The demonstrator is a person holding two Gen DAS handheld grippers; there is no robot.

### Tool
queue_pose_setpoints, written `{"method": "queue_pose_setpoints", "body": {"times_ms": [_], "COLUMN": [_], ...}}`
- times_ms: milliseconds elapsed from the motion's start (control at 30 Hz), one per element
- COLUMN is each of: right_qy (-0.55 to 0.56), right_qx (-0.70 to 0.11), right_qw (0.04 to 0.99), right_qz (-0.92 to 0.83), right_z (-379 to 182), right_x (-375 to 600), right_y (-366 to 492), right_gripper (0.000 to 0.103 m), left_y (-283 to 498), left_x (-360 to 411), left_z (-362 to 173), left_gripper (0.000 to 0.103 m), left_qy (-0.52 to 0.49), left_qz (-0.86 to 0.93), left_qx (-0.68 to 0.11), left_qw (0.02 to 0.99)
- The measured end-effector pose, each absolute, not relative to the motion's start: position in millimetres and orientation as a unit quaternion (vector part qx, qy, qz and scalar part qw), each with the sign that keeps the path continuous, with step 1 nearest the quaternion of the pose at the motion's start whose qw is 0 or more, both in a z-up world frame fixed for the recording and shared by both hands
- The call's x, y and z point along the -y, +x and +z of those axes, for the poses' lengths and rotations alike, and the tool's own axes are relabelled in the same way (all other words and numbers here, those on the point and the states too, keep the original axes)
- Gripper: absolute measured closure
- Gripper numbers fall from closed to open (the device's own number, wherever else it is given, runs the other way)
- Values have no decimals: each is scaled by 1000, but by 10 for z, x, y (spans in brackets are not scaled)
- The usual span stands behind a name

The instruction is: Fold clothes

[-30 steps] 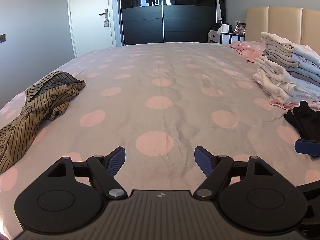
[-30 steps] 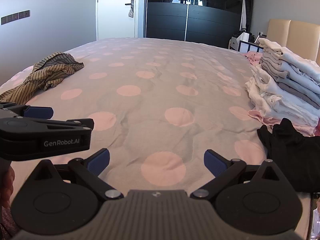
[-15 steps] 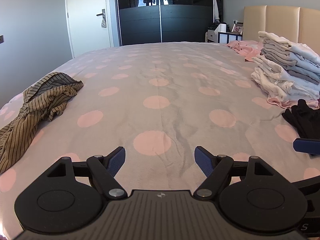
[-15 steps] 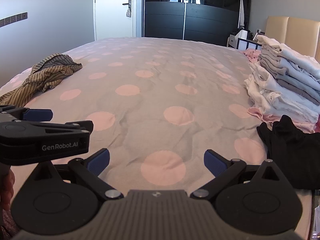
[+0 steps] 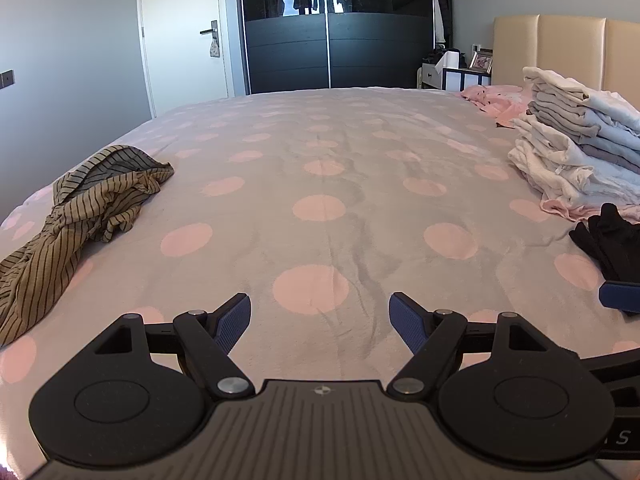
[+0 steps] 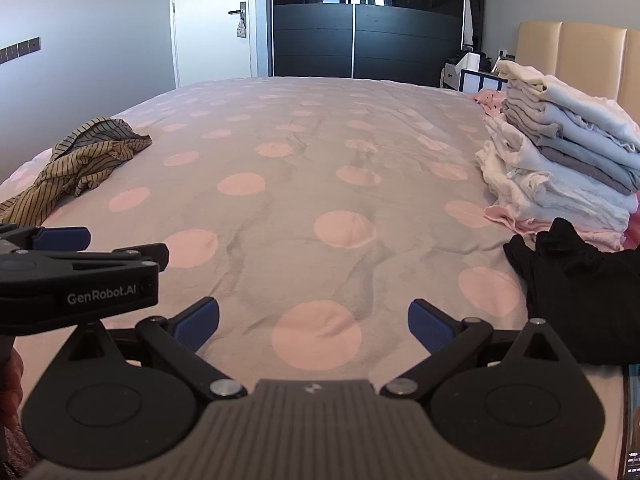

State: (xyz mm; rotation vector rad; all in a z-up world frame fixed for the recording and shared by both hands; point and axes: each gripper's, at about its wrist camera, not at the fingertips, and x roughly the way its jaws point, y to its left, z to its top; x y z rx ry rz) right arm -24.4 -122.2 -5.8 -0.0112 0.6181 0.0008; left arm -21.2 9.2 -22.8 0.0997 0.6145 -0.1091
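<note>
Hovering over the spotted bedspread (image 5: 320, 168), both grippers gape with nothing between their jaws.

Largest on the bedspread is the folded stack (image 6: 560, 148) at its right edge; then the crumpled striped garment (image 5: 84, 212) at its left edge; then a black garment (image 6: 580, 284) just in front of the stack; only the right wrist view shows the left gripper (image 6: 60, 240) from the side, lettered "GenRobot.AI"; right gripper (image 6: 314, 318) alongside.

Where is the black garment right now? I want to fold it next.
The black garment lies crumpled at the bed's right edge in both wrist views, just in front of the stack of folded clothes, nearest the right gripper.
</note>
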Motion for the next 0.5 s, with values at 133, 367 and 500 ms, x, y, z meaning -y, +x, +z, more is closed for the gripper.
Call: {"method": "queue_pose_setpoints", "body": {"times_ms": [133, 367, 500], "right_qy": [-4, 4, 6], "right_qx": [-307, -314, -316], "right_qw": [952, 949, 949], "right_qz": [0, 0, 2], "right_z": [-65, -72, -78], "right_x": [1234, 1257, 1260], "right_y": [-239, -226, -219], "right_gripper": [1, 1, 1], "left_y": [-207, -201, -195], "left_x": [-94, -94, -109], "left_z": [-231, -228, -239], "left_gripper": [27, 27, 27], "left_qy": [49, 52, 49], "left_qz": [-54, -57, -57], "left_qx": [-304, -304, -309], "left_qw": [950, 949, 948]}}
